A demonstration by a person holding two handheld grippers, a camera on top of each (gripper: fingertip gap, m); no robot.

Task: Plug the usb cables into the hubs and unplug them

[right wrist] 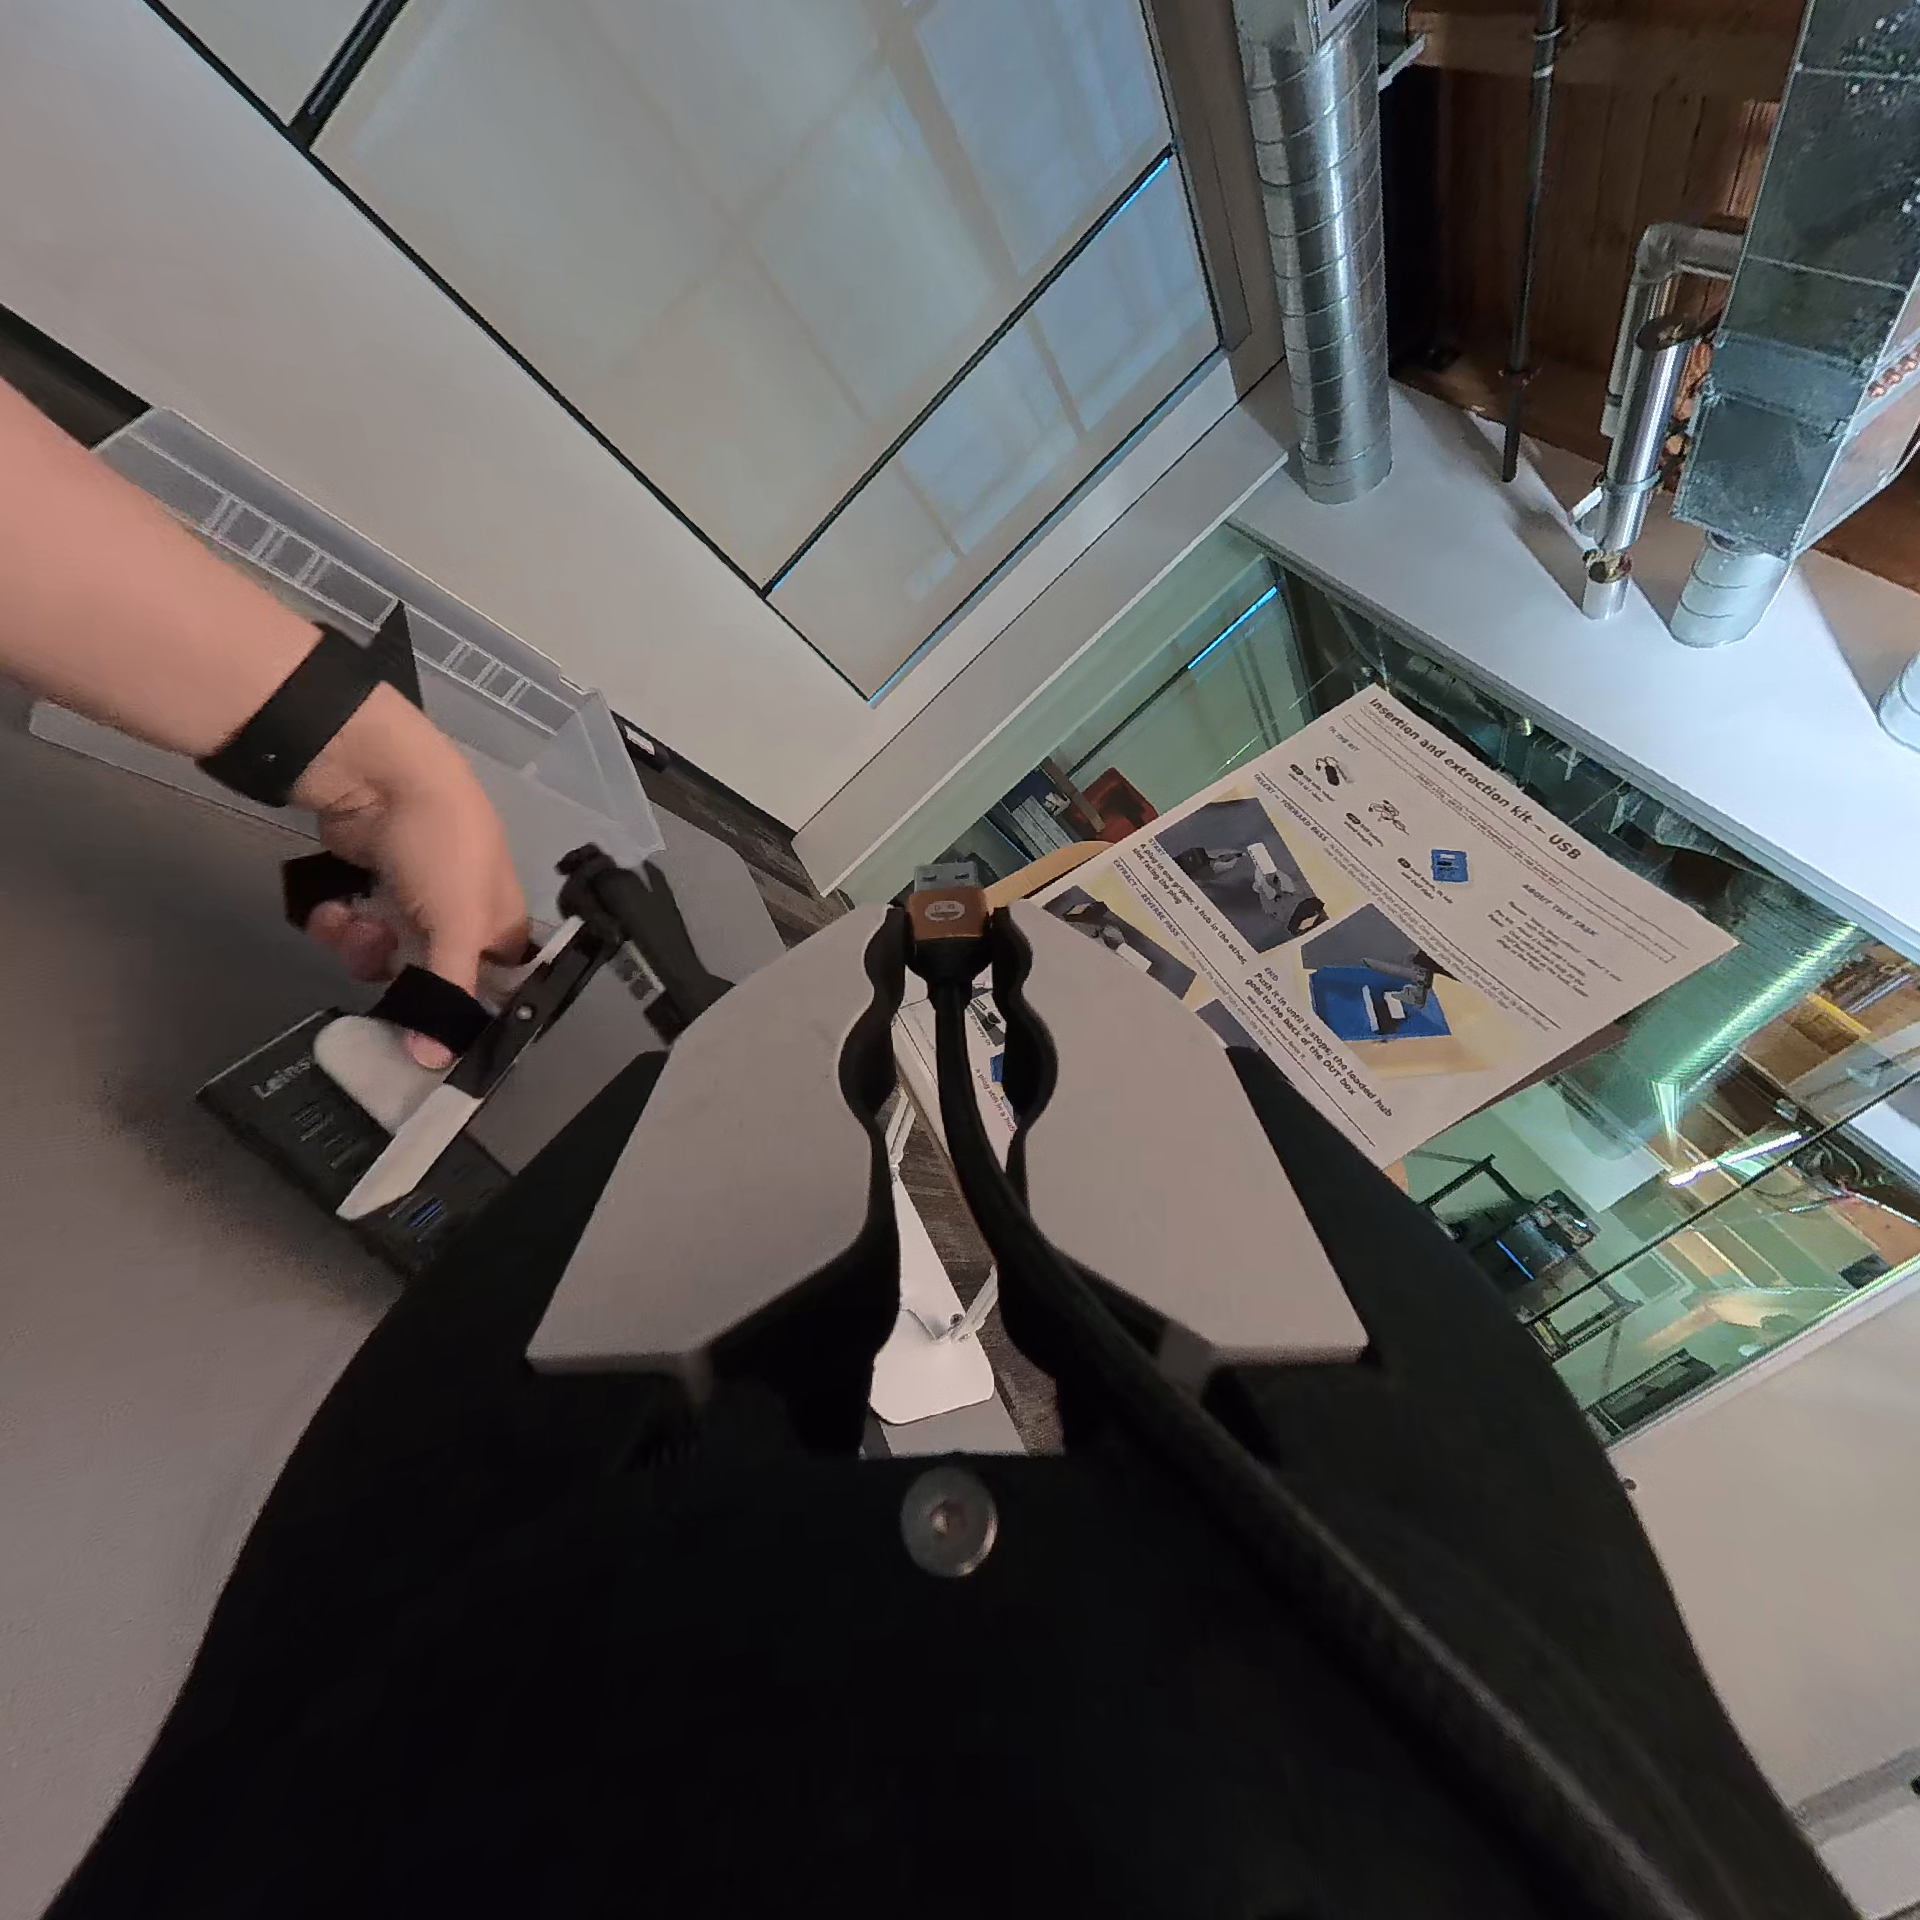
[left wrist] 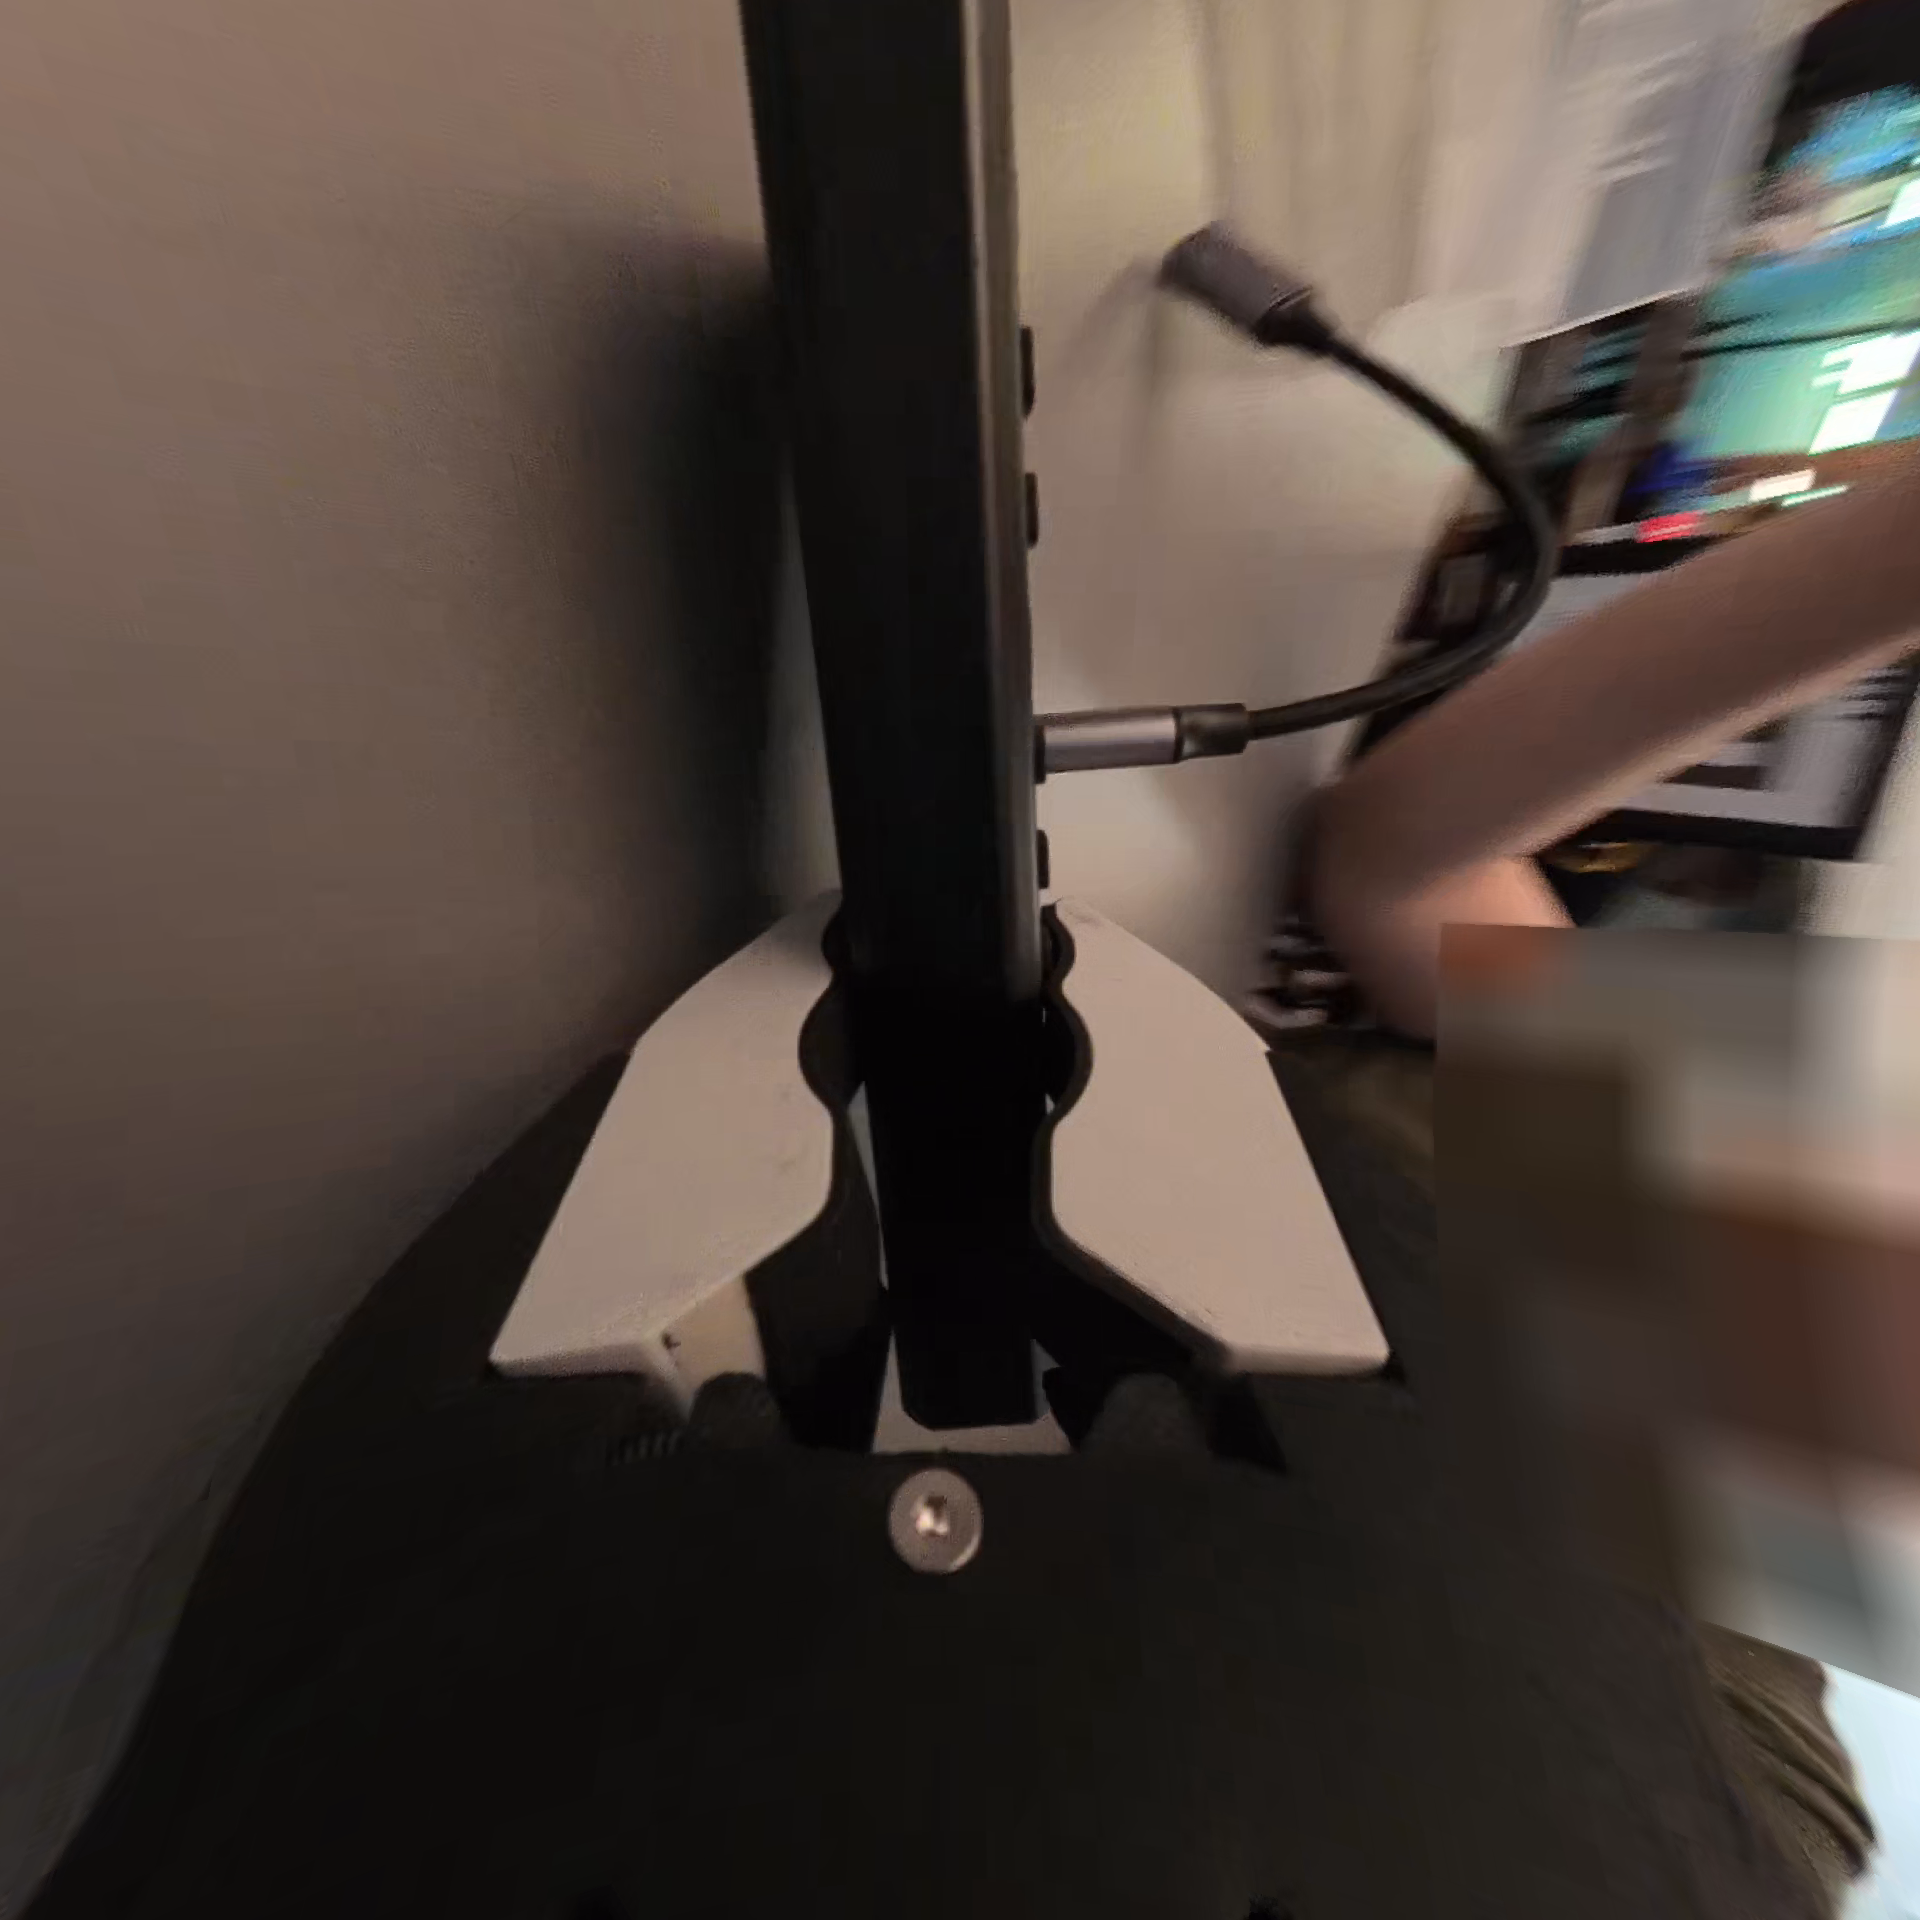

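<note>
1. Right wrist view: the right gripper (right wrist: 948,920) is clenched on a copper-coloured USB-A plug with a silver metal tip (right wrist: 945,902), pinched at the very fingertips. Its thick black cable (right wrist: 987,1122) trails back between the grey fingers towards the camera.
2. The plug's long axis runs straight ahead along the fingers, tip leading, so any push along the gripper's own line would drive it forward.
3. Off to the left in the same view sits the person's left hand (right wrist: 416,883), wearing a black wristband, working the other gripper beside a long dark slab-like USB hub (right wrist: 322,1122) with blue ports.
4. In the left wrist view, the left gripper (left wrist: 940,966) is grasping that hub (left wrist: 914,520) by one end; the hub stands out lengthwise ahead of the jaws, with its port edge facing right.
5. A grey metal plug (left wrist: 1117,740) already sits in one port; a second grey connector (left wrist: 1236,275) on a black lead dangles free, blurred.
6. My read: the copper plug is held well apart from the hub and points away from it, so it must swing left until its axis meets the port edge square-on.
</note>
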